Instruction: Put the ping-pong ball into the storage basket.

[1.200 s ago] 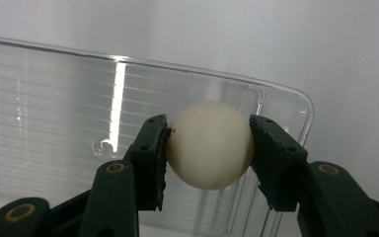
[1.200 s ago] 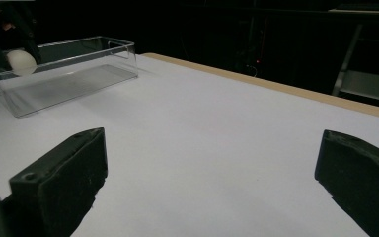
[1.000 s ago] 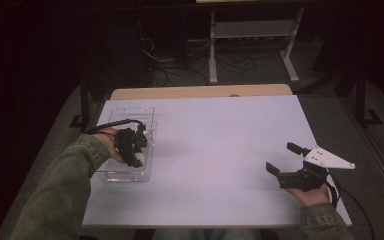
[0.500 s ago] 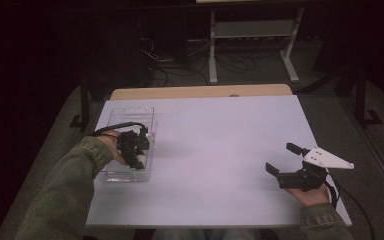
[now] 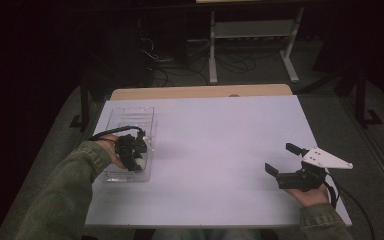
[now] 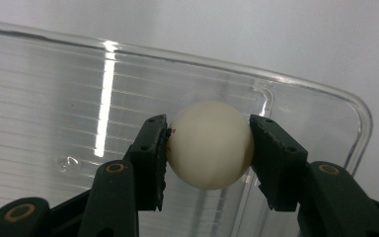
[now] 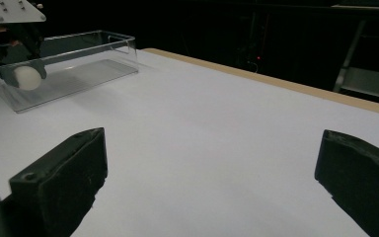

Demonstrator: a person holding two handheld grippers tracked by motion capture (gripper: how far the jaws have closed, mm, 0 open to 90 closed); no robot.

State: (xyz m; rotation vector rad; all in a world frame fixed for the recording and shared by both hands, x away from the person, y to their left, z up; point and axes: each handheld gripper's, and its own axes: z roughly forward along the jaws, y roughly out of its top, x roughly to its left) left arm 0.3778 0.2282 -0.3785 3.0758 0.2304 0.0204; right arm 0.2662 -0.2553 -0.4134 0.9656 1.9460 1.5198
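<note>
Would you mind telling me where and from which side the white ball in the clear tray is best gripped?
Grip the white ball across its widest middle, coming down from above through the open top of the clear tray, whose walls block a level approach. Being round and smooth, it would likely slip from any off-centre pinch. The left gripper shows this: its jaws press on opposite sides of the ball at mid-height.

No legible text, label, brand, number or sign. The white ball carries a tiny reddish mark at its left edge, centre of the left gripper view, too small to read.
</note>
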